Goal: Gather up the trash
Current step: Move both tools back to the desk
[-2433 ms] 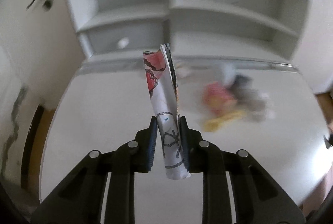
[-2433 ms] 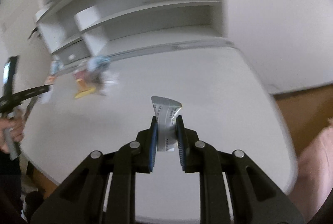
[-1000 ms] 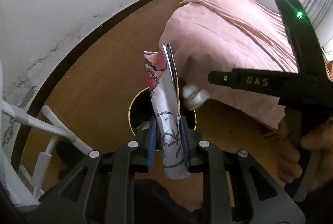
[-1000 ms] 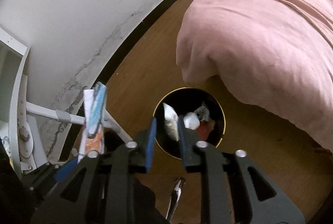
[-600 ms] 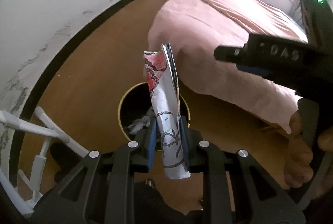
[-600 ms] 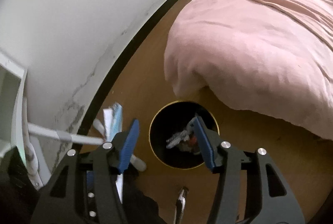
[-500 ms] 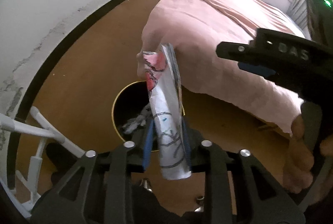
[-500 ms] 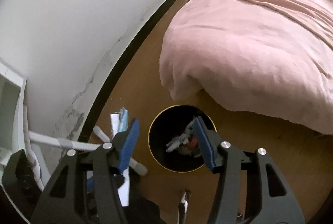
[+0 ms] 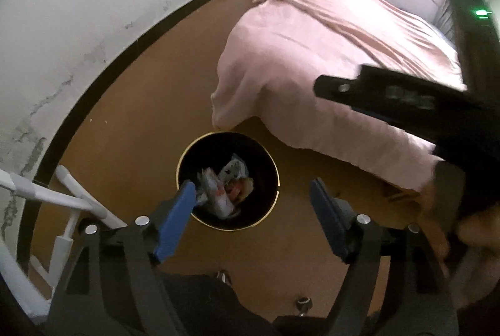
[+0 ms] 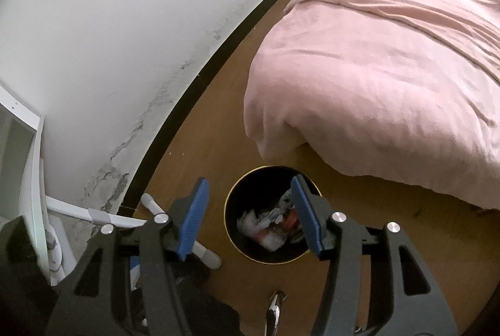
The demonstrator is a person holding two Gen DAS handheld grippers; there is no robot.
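Observation:
A round black bin with a gold rim [image 9: 275,167] stands on the wooden floor; it also shows in the right wrist view [image 10: 231,229]. Crumpled wrappers [image 9: 226,189] lie inside it, seen too in the right wrist view [image 10: 268,225]. My left gripper [image 9: 251,201] is open and empty above the bin. My right gripper [image 10: 250,204] is open and empty above the bin as well. The right gripper's black body [image 9: 406,104] crosses the left wrist view at the right.
A bed with a pink cover [image 9: 328,54] stands just right of the bin, also in the right wrist view [image 10: 375,70]. White chair or desk legs [image 9: 62,198] stand at the left. A white wall with a black skirting board [image 10: 187,92] runs behind.
My left gripper has opened and the rolled printed wrapper has dropped into the bin. My right gripper stays open and has shifted slightly over the bin.

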